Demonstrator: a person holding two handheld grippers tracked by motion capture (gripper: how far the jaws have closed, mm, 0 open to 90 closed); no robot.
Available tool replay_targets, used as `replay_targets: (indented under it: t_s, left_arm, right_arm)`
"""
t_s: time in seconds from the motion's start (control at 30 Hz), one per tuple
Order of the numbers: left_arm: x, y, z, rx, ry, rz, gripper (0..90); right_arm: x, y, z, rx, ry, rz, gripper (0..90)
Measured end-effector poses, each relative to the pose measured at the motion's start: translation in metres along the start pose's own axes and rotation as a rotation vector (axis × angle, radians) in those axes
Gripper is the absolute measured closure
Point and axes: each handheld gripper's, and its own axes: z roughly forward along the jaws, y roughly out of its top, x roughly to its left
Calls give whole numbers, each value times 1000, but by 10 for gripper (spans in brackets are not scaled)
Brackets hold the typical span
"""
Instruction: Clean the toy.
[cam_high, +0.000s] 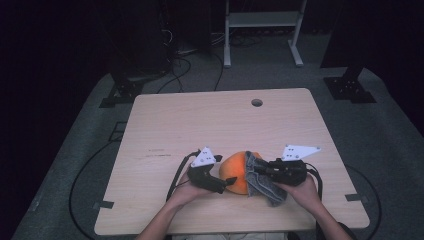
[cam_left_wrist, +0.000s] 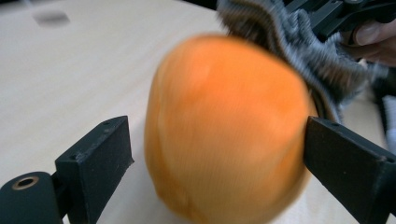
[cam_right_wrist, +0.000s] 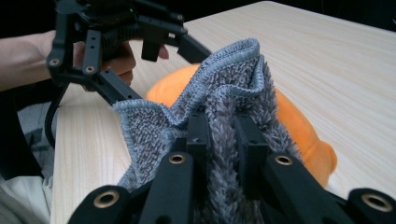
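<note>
A dark room with stand legs and cables on grey floor surrounds a pale wooden counter (cam_high: 165, 130), bare except near its lower edge. There, just below the middle of the high view, sits a rounded orange object (cam_high: 237, 172), soft-looking and blurred in the left gripper view, its nature hard to tell. A grey fuzzy cloth (cam_high: 262, 181) drapes against its right side, touching it. The right gripper (cam_high: 260, 169), at lower right of centre, has its fingers clenched on that cloth, the pile bunched between them in the right gripper view. The left gripper (cam_high: 224, 183) comes in from the lower left; its fingers are spread apart and straddle the orange object, one on either flank, contact unclear. So the object lies between the two hands, cloth side toward the right, and a wipe across it would likely run from right to left while the left steadies it.
</note>
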Motion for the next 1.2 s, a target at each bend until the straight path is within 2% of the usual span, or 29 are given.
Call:
replay_targets:
  t_s: [0.03, 0.07, 0.1, 0.2, 0.27, 0.37, 0.43, 0.47, 0.5, 0.53, 0.57, 0.6, 0.63, 0.67, 0.73, 0.8, 0.9, 0.97, 1.0, 1.07, 1.1, 1.13, 1.2]
  left_arm:
    - [2, -1, 2, 18, -28, -33, 114]
    - [2, -1, 2, 18, -28, -33, 148]
    - [0, -4, 3, -18, -35, -26, 219]
    - [-9, 1, 0, -45, 4, 43, 325]
    - [-15, 5, -2, -71, 27, 86, 365]
    - [-26, 10, -1, -81, 66, 157, 381]
    - [-33, 11, 0, -73, 71, 206, 379]
    - [-36, 11, 0, -67, 65, 215, 369]
    - [-36, 11, 1, -54, 51, 201, 338]
    - [-33, 11, 1, -43, 34, 170, 293]
    - [-29, 10, 0, -64, 15, 126, 260]
    - [-24, 10, -1, -96, -24, 57, 256]
    - [-20, 10, -2, -105, -52, 8, 272]
    - [-19, 10, -1, -110, -43, 6, 328]
    - [-23, 9, 3, -94, -27, 40, 398]
    - [-27, 9, 5, -79, -4, 67, 391]
    - [-26, 8, 3, -54, 31, 91, 376]
    - [-25, 6, 3, -44, 58, 98, 380]
    - [-25, 6, 3, -44, 58, 98, 385]
    - [-24, 5, 4, -40, 78, 100, 399]
    - [-23, 5, 4, -35, 88, 107, 402]
    - [-23, 5, 4, -31, 88, 105, 403]
    - [-21, 5, 3, -41, 74, 88, 394]
  right_arm:
    - [-1, -2, -3, 8, -13, -3, 779]
    - [-3, -4, -5, 13, -29, -1, 778]
    - [-5, -6, -9, 21, -36, 10, 778]
    - [-6, -6, -18, 22, -48, 18, 777]
    - [2, 3, -26, -21, -38, -4, 778]
    - [18, 23, -30, -84, 0, -53, 778]
    - [26, 31, -24, -58, -4, -100, 778]
    - [27, 32, -19, -27, -14, -120, 778]
    - [25, 31, -14, -5, -18, -126, 778]
    - [22, 26, -12, 1, -15, -113, 779]
    - [19, 21, -11, 4, -14, -93, 779]
    - [16, 15, -10, -3, -18, -74, 779]
    - [14, 8, -10, -12, -16, -59, 780]
    - [12, 3, -11, -19, -11, -42, 780]
    - [12, 0, -14, -19, -15, -27, 780]
    - [17, 6, -13, -4, -21, -49, 780]
    - [29, 15, -7, 26, -22, -111, 780]
    - [29, 16, -4, 28, -13, -111, 780]
    - [29, 16, -4, 28, -13, -111, 780]
    - [20, 15, -9, 28, -19, -92, 779]
    - [14, 14, -13, 30, -41, -82, 779]
    - [9, 11, -15, 36, -66, -76, 779]
    - [1, 6, -18, 50, -79, -52, 779]
